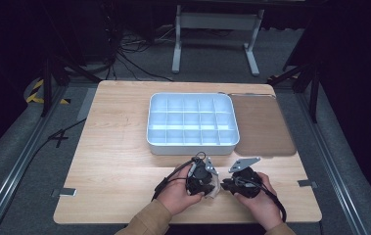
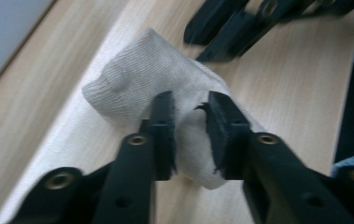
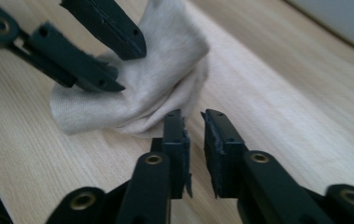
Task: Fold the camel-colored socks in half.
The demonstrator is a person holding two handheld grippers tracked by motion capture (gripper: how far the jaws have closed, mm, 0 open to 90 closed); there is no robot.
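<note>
Wooden table (image 1: 114, 147) in a dark room, white divided tray (image 1: 192, 122) at twelve o'clock.
Left gripper (image 2: 189, 109) pinches the pale cloth (image 2: 137, 79); right gripper (image 3: 193, 122), narrowly parted, holds nothing beside it.

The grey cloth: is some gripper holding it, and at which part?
The left gripper pinches the grey cloth at a bunched fold near its edge. The right gripper holds nothing; it is slightly open beside the cloth.

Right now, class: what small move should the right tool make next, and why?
Probably ease the right tool forward and shut it on the cloth: its jaws stand apart, empty, just short of the fold, while the left tool already pinches the other side.
</note>
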